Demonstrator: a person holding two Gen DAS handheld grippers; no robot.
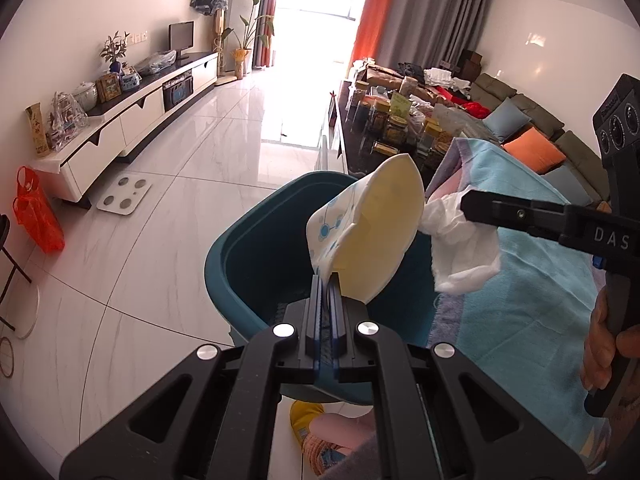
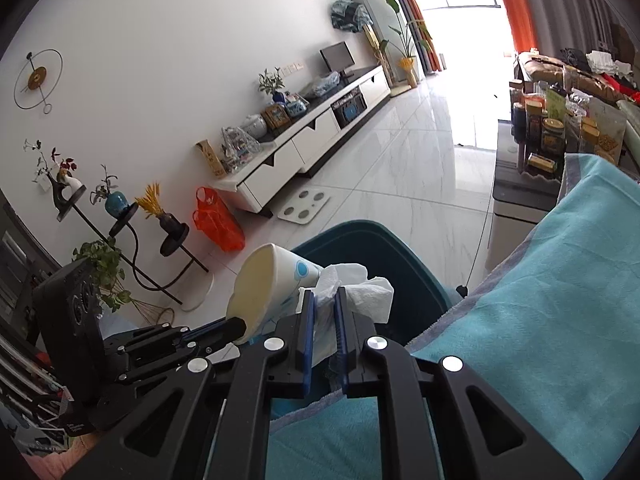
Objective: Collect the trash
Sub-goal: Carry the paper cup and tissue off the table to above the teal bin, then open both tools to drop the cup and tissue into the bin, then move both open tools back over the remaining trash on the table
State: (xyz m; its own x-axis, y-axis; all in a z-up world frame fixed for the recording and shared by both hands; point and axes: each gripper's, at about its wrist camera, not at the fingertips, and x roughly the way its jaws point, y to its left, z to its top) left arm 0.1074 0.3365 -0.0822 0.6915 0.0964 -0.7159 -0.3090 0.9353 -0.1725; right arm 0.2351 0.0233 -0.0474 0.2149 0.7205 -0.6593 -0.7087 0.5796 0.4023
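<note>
The right hand-held gripper (image 2: 323, 300) pinches a crumpled tissue (image 2: 352, 292) over the teal bin (image 2: 416, 276).

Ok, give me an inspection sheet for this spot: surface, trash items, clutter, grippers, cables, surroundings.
Surface: teal blanket beside white tiled floor.
Job's things: crushed paper cup and white tissue, both above the teal bin.
Clutter: jars crowd a dark table; orange bag and a scale on the floor.
Grippers: left gripper shut on the cup's edge; right gripper shut on the tissue.
Cables: nothing seen.
Surroundings: TV cabinet, sofa, curtains.
</note>
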